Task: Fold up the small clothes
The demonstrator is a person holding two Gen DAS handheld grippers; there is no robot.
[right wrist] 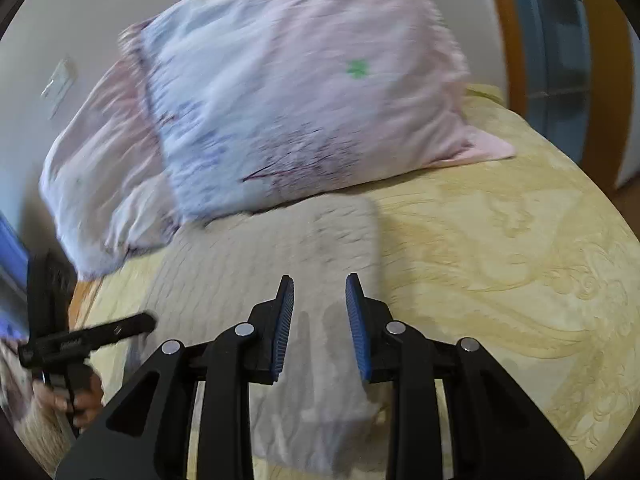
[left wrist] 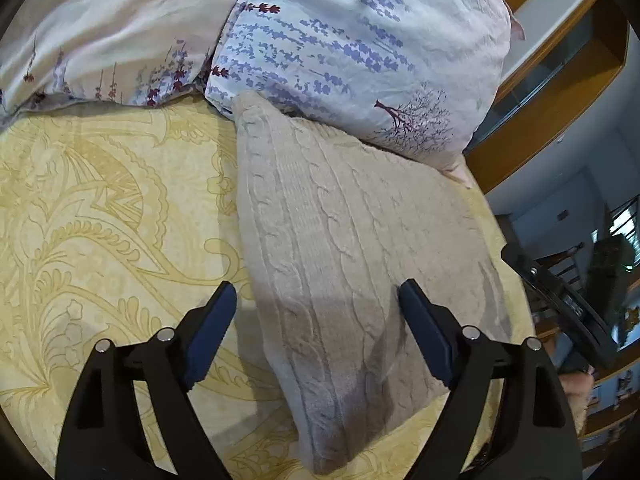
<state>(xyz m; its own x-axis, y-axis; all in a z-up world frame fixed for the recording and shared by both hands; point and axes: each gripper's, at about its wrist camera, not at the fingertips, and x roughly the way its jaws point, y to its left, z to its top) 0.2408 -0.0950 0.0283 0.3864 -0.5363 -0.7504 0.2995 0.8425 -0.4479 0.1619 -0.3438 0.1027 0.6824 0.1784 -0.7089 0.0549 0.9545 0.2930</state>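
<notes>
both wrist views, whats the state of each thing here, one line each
beige cable-knit garment: folded, flat on the bed, far end against the pillow
left gripper: fingers open, holding nothing
right gripper: fingers open, holding nothing
floral pillow: resting on the bed
yellow patterned bedspread: spread flat

The left tongs are held wide apart over a folded knit garment laid on the bed.
</notes>
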